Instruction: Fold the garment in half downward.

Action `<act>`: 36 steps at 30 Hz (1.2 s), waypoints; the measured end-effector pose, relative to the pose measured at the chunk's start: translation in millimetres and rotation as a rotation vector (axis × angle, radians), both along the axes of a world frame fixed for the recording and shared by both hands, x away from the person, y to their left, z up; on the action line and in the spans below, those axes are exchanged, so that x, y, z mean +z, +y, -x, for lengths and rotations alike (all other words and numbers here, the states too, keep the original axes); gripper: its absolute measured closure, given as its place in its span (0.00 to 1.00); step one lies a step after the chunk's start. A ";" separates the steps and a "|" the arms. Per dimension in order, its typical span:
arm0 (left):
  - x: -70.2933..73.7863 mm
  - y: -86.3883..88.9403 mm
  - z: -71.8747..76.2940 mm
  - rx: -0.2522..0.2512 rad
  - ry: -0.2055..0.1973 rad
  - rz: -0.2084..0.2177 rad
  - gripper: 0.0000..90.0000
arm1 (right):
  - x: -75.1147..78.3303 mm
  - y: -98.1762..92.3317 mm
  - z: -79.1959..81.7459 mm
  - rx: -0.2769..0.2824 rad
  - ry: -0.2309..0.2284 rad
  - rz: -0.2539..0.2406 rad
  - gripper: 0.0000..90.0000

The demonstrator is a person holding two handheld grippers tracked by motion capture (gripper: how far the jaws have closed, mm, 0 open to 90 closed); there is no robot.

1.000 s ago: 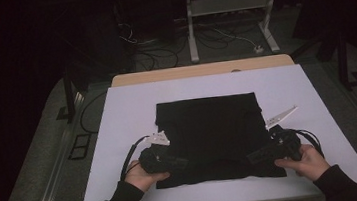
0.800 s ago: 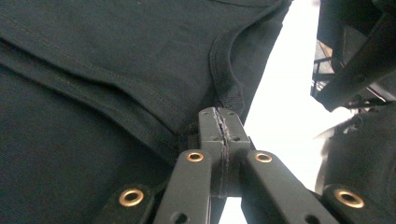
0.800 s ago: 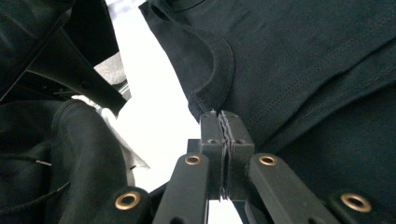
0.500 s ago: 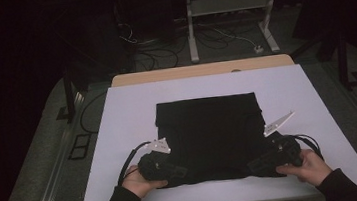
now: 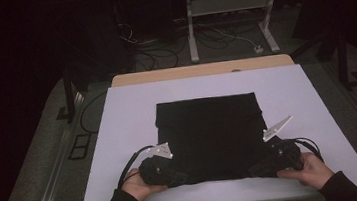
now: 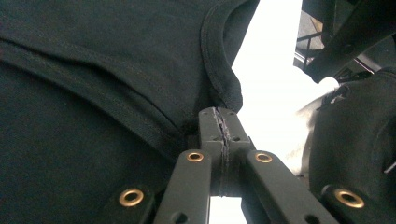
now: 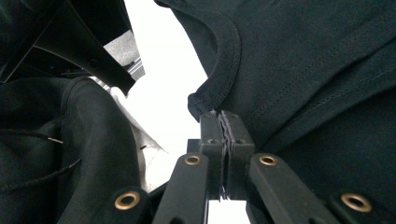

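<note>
Since a second ago both hands had slid back toward the person's edge of the worktop [image 5: 118, 117] and a bit outward, away from the cloth's middle; the folded black garment [image 5: 208, 127] hadn't shifted.

High view: garment lay square on the white sheet, centred, its near edge at the person's side. Left hand-held gripper [image 5: 160, 172] sat at the near left corner, right hand-held gripper [image 5: 273, 160] at the near right corner, both touching the fabric edge.

Left gripper view: jaws of the left hand-held gripper [image 6: 219, 126] were pressed fully together, pinching a corner of hemmed fabric [image 6: 116, 93]; stitched hem curled up just past the tips.

Right gripper view: right hand-held gripper [image 7: 222, 128] the same, jaws closed flat with no gap, biting the garment's [image 7: 303, 70] hemmed corner.

Looks like a fold or lift starting from the near edge. To do it well: keep both pinches level, raise the two corners together at the same rate, hold light tension between them so the edge stays straight. The bite is only on the corner tip, so a jerk could pull it free.
</note>
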State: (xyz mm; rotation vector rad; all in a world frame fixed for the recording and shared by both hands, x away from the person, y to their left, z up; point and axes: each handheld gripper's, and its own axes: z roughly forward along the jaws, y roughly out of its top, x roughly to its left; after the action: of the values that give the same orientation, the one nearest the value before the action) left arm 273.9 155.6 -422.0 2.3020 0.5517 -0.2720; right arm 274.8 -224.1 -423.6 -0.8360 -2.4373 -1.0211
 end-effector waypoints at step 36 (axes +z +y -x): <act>11.9 5.6 1.8 -0.017 0.011 0.091 0.34 | 12.1 -0.3 15.5 -0.042 -0.153 0.039 0.46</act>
State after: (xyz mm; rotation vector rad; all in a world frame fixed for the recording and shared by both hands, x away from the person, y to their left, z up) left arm 272.1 161.2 -410.2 2.2186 0.5154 -0.3116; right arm 259.2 -224.3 -411.5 -0.8541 -2.5847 -1.0926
